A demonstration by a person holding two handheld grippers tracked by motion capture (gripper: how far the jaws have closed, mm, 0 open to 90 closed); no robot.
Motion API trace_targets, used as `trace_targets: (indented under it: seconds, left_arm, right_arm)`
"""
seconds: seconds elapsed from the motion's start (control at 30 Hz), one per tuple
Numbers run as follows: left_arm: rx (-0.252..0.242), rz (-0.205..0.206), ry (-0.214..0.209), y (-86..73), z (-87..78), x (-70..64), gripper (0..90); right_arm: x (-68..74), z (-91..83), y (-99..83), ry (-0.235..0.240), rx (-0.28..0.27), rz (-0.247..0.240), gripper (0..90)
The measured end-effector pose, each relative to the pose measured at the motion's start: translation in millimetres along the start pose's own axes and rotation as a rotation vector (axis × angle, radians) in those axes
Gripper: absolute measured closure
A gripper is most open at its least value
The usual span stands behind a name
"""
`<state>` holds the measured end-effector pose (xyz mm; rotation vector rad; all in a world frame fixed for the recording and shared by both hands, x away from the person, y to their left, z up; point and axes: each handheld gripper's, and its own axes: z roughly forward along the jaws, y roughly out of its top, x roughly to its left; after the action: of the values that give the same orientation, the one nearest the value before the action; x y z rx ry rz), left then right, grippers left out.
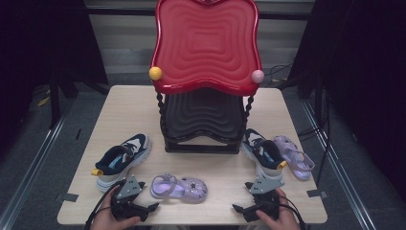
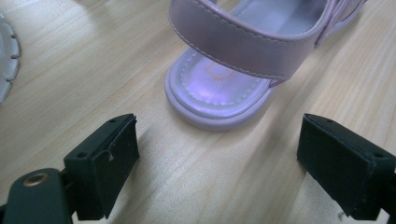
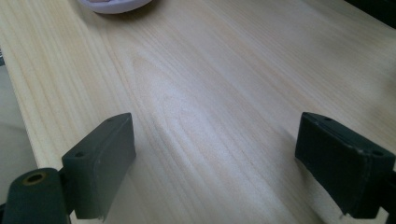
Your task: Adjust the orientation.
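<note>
A lilac sandal (image 1: 179, 188) lies on its sole near the front middle of the wooden table (image 1: 134, 108). My left gripper (image 1: 149, 195) sits just left of it, open, jaws pointing at its heel. In the left gripper view the sandal's heel and back strap (image 2: 219, 93) lie just ahead of the open left gripper (image 2: 217, 158), with nothing between the jaws. My right gripper (image 1: 242, 196) rests open at the front right, facing left. Its own view shows the open right gripper (image 3: 215, 158) over bare wood, with a sandal edge (image 3: 112, 4) at the top.
A two-tier shoe rack, red tray (image 1: 206, 45) over black tray (image 1: 203, 115), stands mid-table. A navy and white sneaker (image 1: 122, 158) lies to its left front; its pair (image 1: 262, 153) and a second lilac sandal (image 1: 294, 155) lie at the right. A sneaker sole (image 2: 5, 56) shows beside the left jaw.
</note>
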<state>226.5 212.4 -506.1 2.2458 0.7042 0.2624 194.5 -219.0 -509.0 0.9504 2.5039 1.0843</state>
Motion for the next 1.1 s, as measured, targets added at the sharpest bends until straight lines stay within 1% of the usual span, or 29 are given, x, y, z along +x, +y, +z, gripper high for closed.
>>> trace_targets:
  seconds: [0.07,0.2,0.37,0.4,0.47,0.5,0.53,0.57,0.6,0.63,0.67,0.7,0.77,0.83,0.87,0.93,0.97,1.0,1.07,1.1]
  left_arm:
    - [-0.004,-0.005,0.0,-0.1,0.3,-0.4,12.0]
    - [-0.005,-0.004,0.003,0.0,0.3,-0.3,12.2]
    - [-0.005,-0.011,0.014,0.4,0.7,-1.5,12.4]
    - [0.003,-0.011,0.015,1.2,0.3,-1.5,12.4]
    - [0.018,-0.017,0.017,3.5,-1.2,-0.8,17.2]
    - [0.039,-0.021,0.02,5.6,-2.2,-1.3,18.5]
    - [0.039,-0.021,0.02,5.6,-2.2,-1.3,19.7]
    - [0.046,-0.028,0.013,6.7,-2.9,-0.9,19.7]
    - [0.051,-0.044,0.004,7.6,-3.4,-1.3,20.8]
    - [0.059,-0.046,-0.002,8.7,-4.3,-1.4,20.9]
    - [0.062,-0.041,0.004,9.8,-5.3,-2.0,20.9]
    - [0.06,-0.038,0.0,12.8,-9.3,-2.9,21.0]
    - [0.056,-0.031,0.002,14.7,-12.1,-2.2,21.6]
    - [0.051,-0.036,0.002,18.3,-17.4,-2.1,21.7]
    - [0.054,-0.039,-0.008,20.2,-20.2,-2.1,21.7]
    - [0.056,-0.03,-0.006,23.8,-24.3,-3.1,22.2]
    - [0.065,-0.026,-0.009,25.9,-25.9,-3.9,22.5]
    - [0.061,-0.018,-0.017,27.9,-26.9,-4.3,22.7]
    - [0.069,-0.011,-0.018,32.4,-29.4,-5.3,23.5]
    - [0.064,-0.007,-0.024,33.9,-29.4,-5.1,23.7]
  right_arm:
    - [0.0,0.0,0.0,0.0,0.0,0.0,11.4]
    - [-0.1,0.0,0.0,0.0,0.0,-0.001,11.4]
    - [-0.1,0.0,0.0,0.001,0.0,0.0,11.4]
    - [-0.2,-0.1,0.0,0.001,0.0,0.0,11.4]
    - [-0.2,-0.1,0.0,0.001,0.0,-0.001,11.4]
    - [-0.2,-0.1,0.0,0.001,0.0,-0.001,11.4]
    - [-0.2,-0.1,0.0,0.001,0.0,-0.001,11.4]
    - [-0.2,-0.1,0.0,0.001,0.0,-0.001,11.4]
    - [-0.2,-0.1,0.0,0.001,0.0,-0.001,11.4]
    - [-0.2,-0.1,0.0,0.001,0.0,-0.001,11.4]
    - [-0.2,-0.1,0.0,0.001,0.0,-0.001,11.4]
    - [-0.2,-0.1,0.0,0.001,0.0,0.0,11.4]
    - [-0.3,-0.1,0.0,0.001,-0.001,-0.002,11.4]
    - [-0.1,-0.2,0.0,0.001,0.001,0.0,11.4]
    - [-0.1,-0.2,0.0,0.001,0.001,0.0,11.4]
    - [-0.1,-0.2,0.0,0.001,0.001,0.001,11.4]
    - [-0.1,-0.2,0.0,0.001,0.001,0.0,11.4]
    - [-0.1,-0.2,0.0,0.001,0.001,0.001,11.4]
    - [-0.1,-0.2,0.0,0.001,0.001,0.0,11.4]
    - [-0.1,-0.2,0.0,0.001,0.001,0.001,11.4]
